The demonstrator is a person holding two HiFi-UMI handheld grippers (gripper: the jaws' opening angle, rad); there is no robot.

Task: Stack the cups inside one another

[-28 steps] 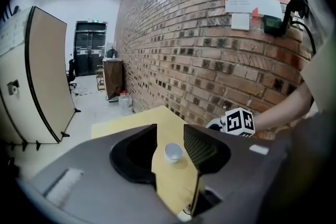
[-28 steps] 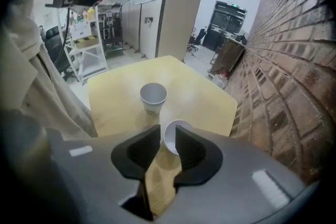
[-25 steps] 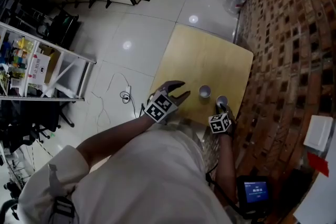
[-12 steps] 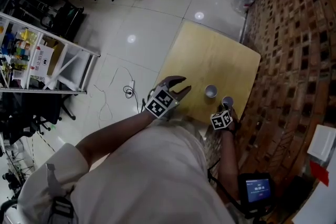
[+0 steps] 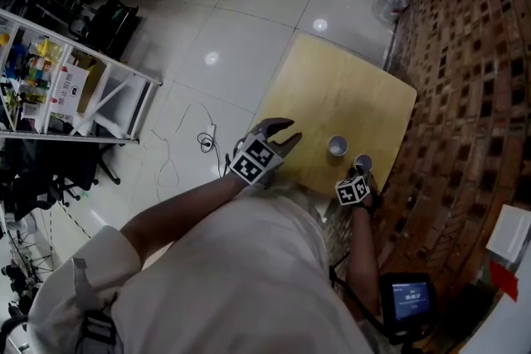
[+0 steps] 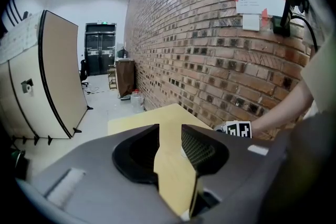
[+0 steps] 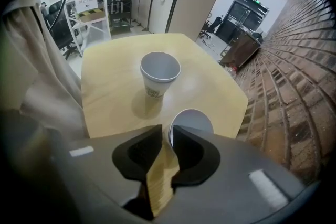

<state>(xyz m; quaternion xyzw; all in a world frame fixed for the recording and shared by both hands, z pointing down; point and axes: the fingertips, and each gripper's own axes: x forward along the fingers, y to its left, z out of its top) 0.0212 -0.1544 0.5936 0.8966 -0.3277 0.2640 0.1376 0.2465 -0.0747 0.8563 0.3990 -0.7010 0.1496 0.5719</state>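
Left tongs (image 6: 170, 132) hovering empty over the bench (image 6: 134, 121), jaws partly open and just been closing, right tongs (image 7: 167, 136) narrowly straddling near cup's (image 7: 193, 117) rim, far cup (image 7: 159, 74) standing just beyond.

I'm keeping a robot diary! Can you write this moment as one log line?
left gripper: empty, open, jaws just narrowing | right gripper: open, astride rim of near cup | far cup: upright, unstacked

Light wood table (image 5: 332, 91) w/ rounded corners, on white tile floor (image 5: 232, 29), right edge close to brick wall (image 5: 473, 54). Two white cups stand upright on it, mouths up, both twd the near right corner: left cup (image 5: 337, 146), w/ print on its side, & right cup (image 5: 362, 163) near it, not touching, closer to the wall-side edge.
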